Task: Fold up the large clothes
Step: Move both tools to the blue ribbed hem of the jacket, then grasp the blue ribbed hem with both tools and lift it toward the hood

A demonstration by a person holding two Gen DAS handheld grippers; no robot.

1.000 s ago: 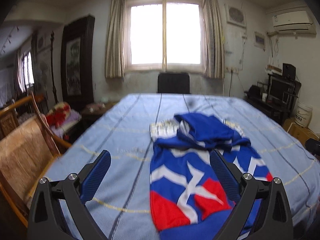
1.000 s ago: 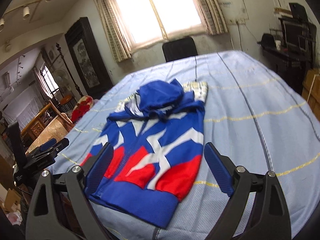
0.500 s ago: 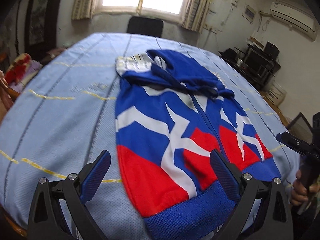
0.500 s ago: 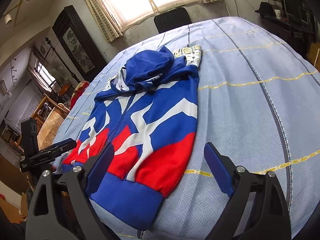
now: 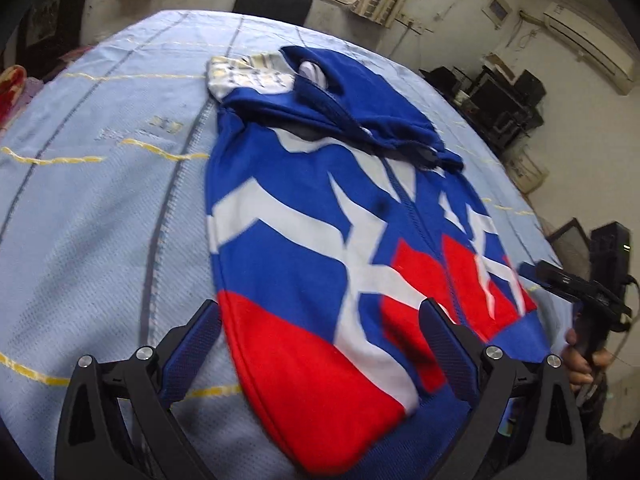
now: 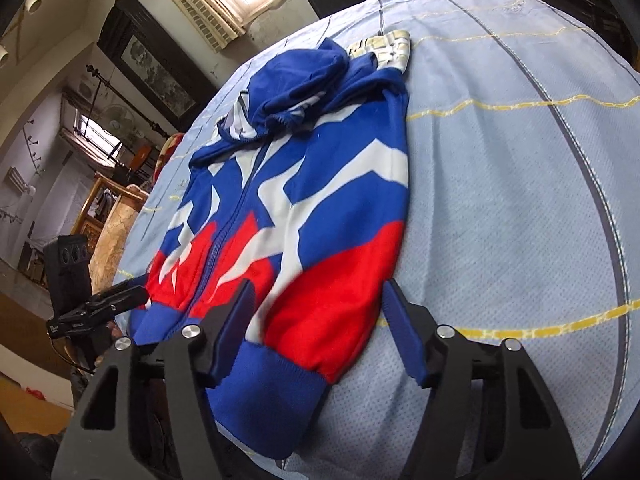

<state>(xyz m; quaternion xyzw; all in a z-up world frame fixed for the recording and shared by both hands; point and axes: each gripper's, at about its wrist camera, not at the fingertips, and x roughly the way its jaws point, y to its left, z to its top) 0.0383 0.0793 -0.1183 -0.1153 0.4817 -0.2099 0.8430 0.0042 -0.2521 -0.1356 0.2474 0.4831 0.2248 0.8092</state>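
A blue, white and red zip hoodie [image 5: 312, 248] lies flat on the table, hood folded down over its chest, hem toward me. It also shows in the right wrist view [image 6: 312, 216]. My left gripper [image 5: 320, 344] is open and empty, low over the hem's left corner, its fingers straddling the red panel. My right gripper [image 6: 316, 328] is open and empty, low over the hem's right corner. Each gripper shows in the other's view, the right one [image 5: 576, 284] at the hem's right end, the left one [image 6: 100, 308] at its left end.
The table wears a light blue cloth [image 5: 100, 216] with grey and yellow stripes. A pale folded cloth [image 5: 248, 72] lies under the hood. A black chair [image 5: 272, 0] stands at the far end. A wooden chair [image 6: 116, 220] is at the left, a cluttered desk [image 5: 504, 100] at the right.
Both grippers have dropped and tilted down toward the hoodie's hem, closing in on its two near corners. The right gripper's jaws have narrowed a little. The hoodie has not moved.
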